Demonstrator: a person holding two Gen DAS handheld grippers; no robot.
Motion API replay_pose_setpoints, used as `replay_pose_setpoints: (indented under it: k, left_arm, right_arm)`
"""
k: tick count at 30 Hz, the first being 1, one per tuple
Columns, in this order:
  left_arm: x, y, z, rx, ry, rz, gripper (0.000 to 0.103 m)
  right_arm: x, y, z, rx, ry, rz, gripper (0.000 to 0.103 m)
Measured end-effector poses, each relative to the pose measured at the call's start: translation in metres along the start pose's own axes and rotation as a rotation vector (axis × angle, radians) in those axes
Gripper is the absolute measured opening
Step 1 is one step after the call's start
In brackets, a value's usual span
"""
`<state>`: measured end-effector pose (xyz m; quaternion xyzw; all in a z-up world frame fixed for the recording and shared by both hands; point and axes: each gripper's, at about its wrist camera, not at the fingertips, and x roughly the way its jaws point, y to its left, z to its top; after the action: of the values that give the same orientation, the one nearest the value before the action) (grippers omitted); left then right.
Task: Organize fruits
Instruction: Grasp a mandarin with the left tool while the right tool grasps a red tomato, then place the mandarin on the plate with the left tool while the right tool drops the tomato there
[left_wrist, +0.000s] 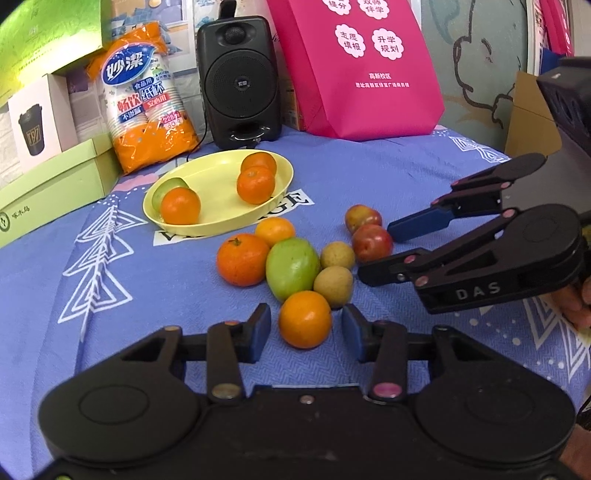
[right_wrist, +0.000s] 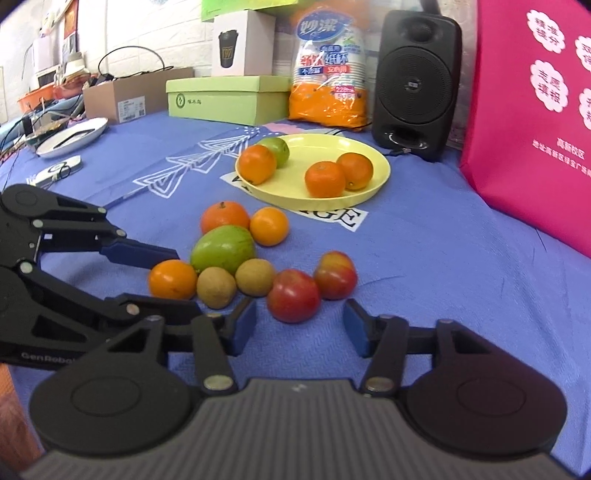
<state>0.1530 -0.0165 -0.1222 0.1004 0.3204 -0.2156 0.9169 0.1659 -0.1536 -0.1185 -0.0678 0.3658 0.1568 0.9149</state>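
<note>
A yellow plate (left_wrist: 218, 221) (right_wrist: 369, 195) holds three oranges and a green fruit (left_wrist: 168, 186). On the blue cloth in front of it lies a cluster: three oranges, a big green mango (left_wrist: 291, 267) (right_wrist: 222, 248), two brown kiwis (left_wrist: 333, 286) (right_wrist: 255, 277) and two red plums (left_wrist: 371, 243) (right_wrist: 293, 295). My left gripper (left_wrist: 306, 330) (right_wrist: 170, 278) is open, its fingers on either side of the nearest orange (left_wrist: 305, 319) (right_wrist: 172, 278), not touching. My right gripper (right_wrist: 301, 325) (left_wrist: 384, 251) is open just in front of the near red plum.
At the back stand a black speaker (left_wrist: 238, 77), an orange pack of paper cups (left_wrist: 147, 99), a pink bag (left_wrist: 362, 66) and green boxes (left_wrist: 55, 181). A white dish (right_wrist: 72, 136) and cables lie at the far left in the right wrist view.
</note>
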Motion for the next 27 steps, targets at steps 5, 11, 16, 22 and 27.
replay_pose_setpoints:
  k: [5,11,16,22,27]
  left_arm:
    - [0.002,-0.001,0.002,-0.01,0.002,-0.027,0.03]
    - [-0.003,0.003,0.0,-0.021,0.006,-0.033,0.03]
    - [-0.008,0.006,-0.003,-0.035,0.004,-0.018,0.03]
    - [-0.013,0.007,-0.004,-0.042,-0.001,-0.003,0.03]
    - [-0.02,0.011,-0.003,-0.059,-0.016,-0.002,0.03]
  right_arm:
    - [0.003,0.005,0.001,-0.021,0.006,-0.015,0.045]
    - [0.006,0.007,0.003,-0.042,0.008,-0.018,0.044]
    - [0.008,0.011,0.004,-0.052,0.006,-0.027,0.032]
    - [0.003,0.011,0.003,-0.036,-0.005,-0.037,0.031]
    - [-0.009,0.01,0.001,-0.018,-0.025,-0.03,0.031]
